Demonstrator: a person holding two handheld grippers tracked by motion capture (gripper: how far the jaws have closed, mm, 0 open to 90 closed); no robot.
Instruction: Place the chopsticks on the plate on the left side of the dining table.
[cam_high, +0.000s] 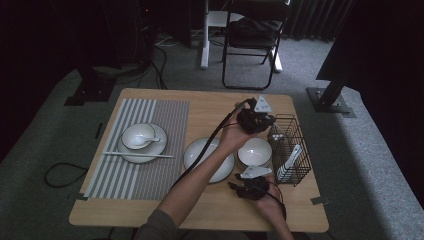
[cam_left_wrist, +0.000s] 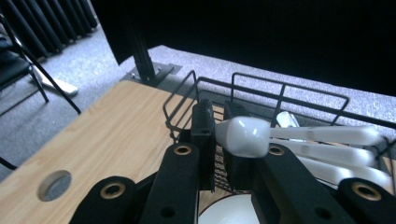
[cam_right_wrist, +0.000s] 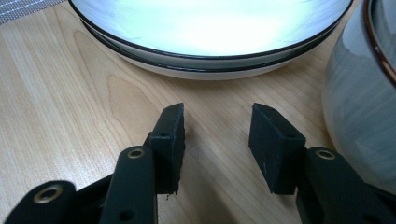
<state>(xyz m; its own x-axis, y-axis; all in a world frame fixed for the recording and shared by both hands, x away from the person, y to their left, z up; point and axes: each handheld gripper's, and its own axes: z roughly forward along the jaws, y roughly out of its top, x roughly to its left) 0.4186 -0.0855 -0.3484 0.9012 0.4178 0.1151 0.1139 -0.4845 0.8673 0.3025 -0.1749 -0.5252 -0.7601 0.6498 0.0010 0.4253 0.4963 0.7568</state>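
My left gripper (cam_high: 269, 122) is held up at the rim of the black wire basket (cam_high: 290, 150) at the table's right side. In the left gripper view its jaws (cam_left_wrist: 219, 121) stand close together, shut on the rounded end of a white spoon (cam_left_wrist: 245, 135) whose handle runs off to the right over the basket (cam_left_wrist: 289, 95). More white spoons (cam_left_wrist: 345, 156) lie in the basket below it. My right gripper (cam_high: 236, 186) rests low near the front edge, open and holding nothing (cam_right_wrist: 217, 126), pointing at the white plate (cam_right_wrist: 210, 28) with the bowl (cam_right_wrist: 359, 102) at its right.
A white plate (cam_high: 207, 159) and a bowl (cam_high: 255, 151) sit mid-table beside the basket. On the striped placemat (cam_high: 165, 125) at left stand a plate with a bowl and spoon (cam_high: 140, 137), with chopsticks (cam_high: 137, 155) in front. A chair (cam_high: 250, 40) stands beyond the table.
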